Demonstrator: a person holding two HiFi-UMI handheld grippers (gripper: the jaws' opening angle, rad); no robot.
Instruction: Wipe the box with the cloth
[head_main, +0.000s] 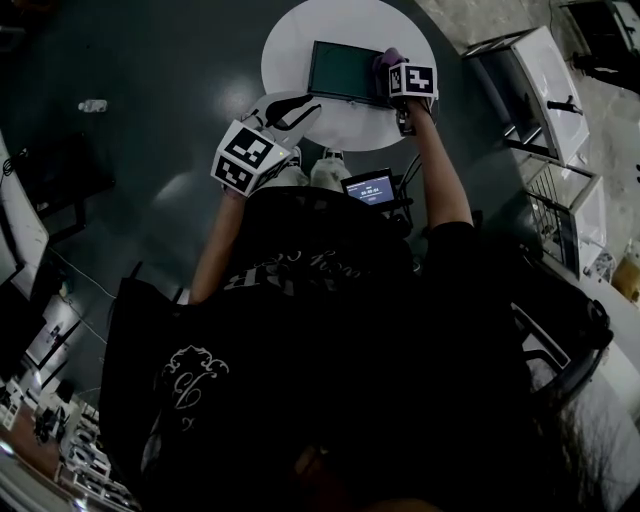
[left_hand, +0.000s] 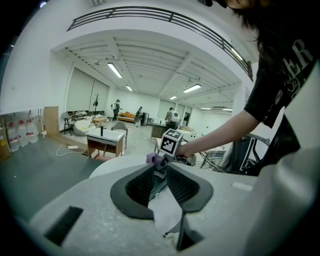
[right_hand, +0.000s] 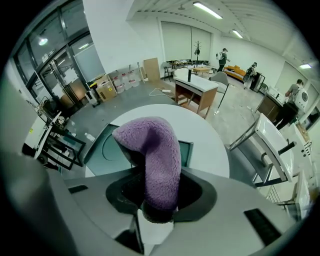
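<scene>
A flat green box lies on the round white table. My right gripper hangs over the box's right edge, shut on a purple fleece cloth. In the right gripper view the cloth bulges out of the gripper above the box. My left gripper is at the box's near left corner. In the left gripper view its jaws close to a narrow gap on the box edge, and the cloth shows beyond.
A small lit screen sits below the table's near edge by the person's shoes. White desks stand to the right, and a bottle lies on the dark floor at left. Distant people stand across the room.
</scene>
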